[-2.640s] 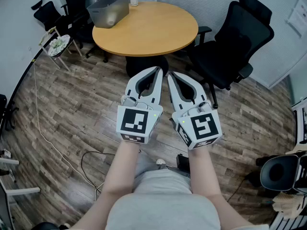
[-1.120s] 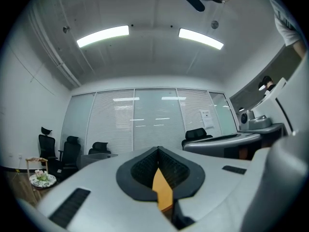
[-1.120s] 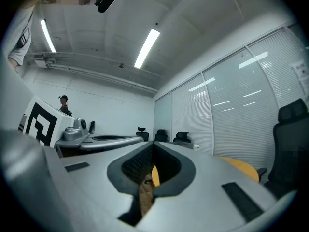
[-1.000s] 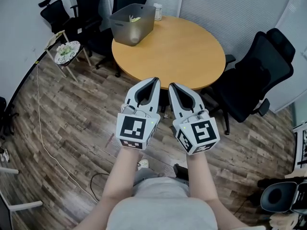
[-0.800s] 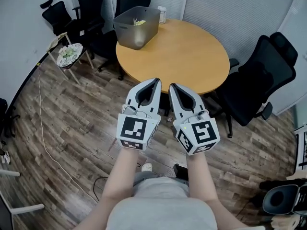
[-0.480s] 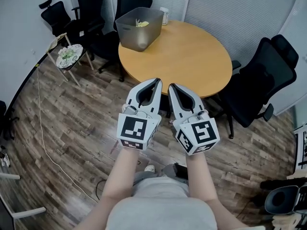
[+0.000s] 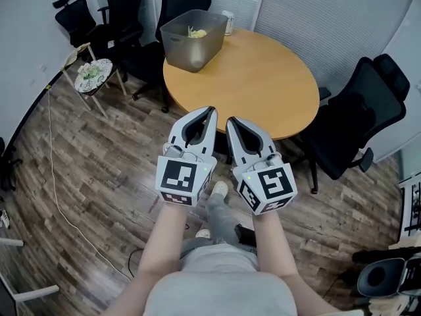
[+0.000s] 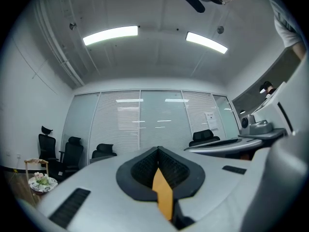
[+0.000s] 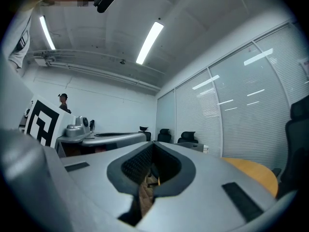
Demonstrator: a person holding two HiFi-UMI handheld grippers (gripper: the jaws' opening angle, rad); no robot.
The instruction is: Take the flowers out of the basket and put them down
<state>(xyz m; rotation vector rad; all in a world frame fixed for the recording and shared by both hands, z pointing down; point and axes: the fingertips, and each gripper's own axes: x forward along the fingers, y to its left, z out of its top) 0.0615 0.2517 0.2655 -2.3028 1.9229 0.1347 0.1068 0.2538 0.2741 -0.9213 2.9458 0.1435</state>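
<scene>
1. The left gripper (image 7: 210,110) has its jaws clenched tip to tip with nothing between them; only a sliver of the orange tabletop shows through the hollow behind the tips.
2. The right gripper (image 7: 231,120) is likewise pressed together and empty, and the two sit side by side, nearly level, pointing at the table (image 7: 253,78).
3. Both tips hang over the near edge of the round table, well apart from anything on it.
4. The flowers (image 7: 196,33) lie inside the grey basket (image 7: 186,52), which stands at the far left edge of the table with a white cup (image 7: 227,22) just beside it.
5. Compared with the earlier pictures, the table and basket have come closer and sit lower in the head view, and a shoe (image 7: 220,189) is now stepping forward over the wooden floor (image 7: 99,157).
6. This looks like the walk-up: nothing has been taken out yet, and both grippers must first get across the table and open.
</scene>
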